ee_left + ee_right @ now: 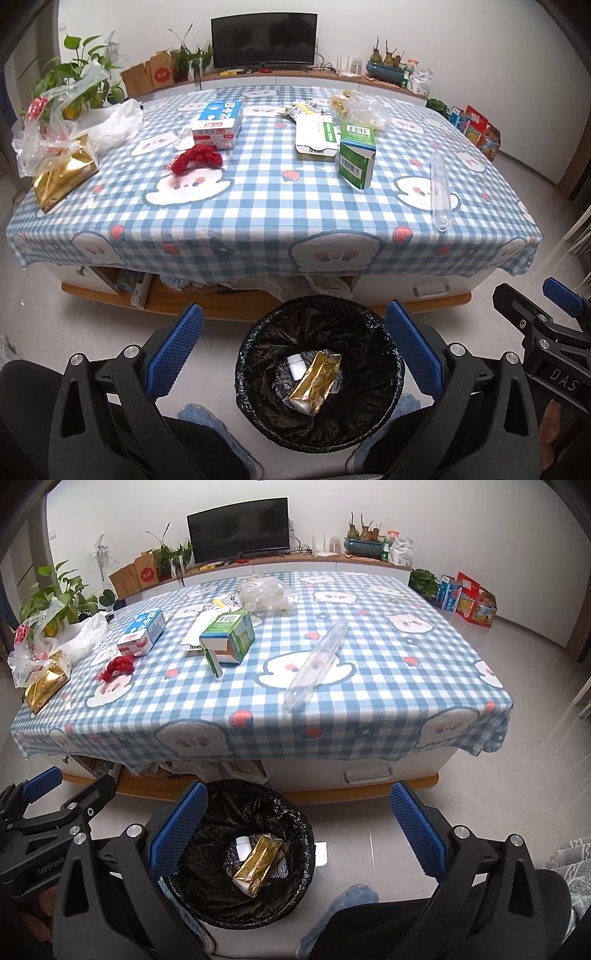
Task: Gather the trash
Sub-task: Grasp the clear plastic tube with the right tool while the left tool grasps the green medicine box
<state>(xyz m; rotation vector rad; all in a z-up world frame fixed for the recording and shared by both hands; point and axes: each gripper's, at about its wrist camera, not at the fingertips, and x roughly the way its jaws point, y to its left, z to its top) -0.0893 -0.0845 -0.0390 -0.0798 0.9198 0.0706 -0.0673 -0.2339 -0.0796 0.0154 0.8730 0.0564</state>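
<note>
A black-lined trash bin [384, 332] [299, 823] stands on the floor before the table; a gold wrapper [316, 380] [258, 862] and white scraps lie inside. My left gripper [293, 354] is open and empty above the bin. My right gripper [295, 834] is open and empty, right of the bin. On the checked tablecloth [258, 206] lie a red net [197, 158], a blue-white carton [218, 123], a green box [356, 155], a white-green box [316, 134], a clear plastic tube [439, 188] [317, 661], a gold bag [62, 177] and clear plastic bags [59, 122].
A TV [264, 42] and potted plants stand on a low cabinet behind the table. Colourful boxes [476, 127] sit on the floor at right. Open drawers with bags show under the table's front edge [221, 284]. My blue slippers are by the bin.
</note>
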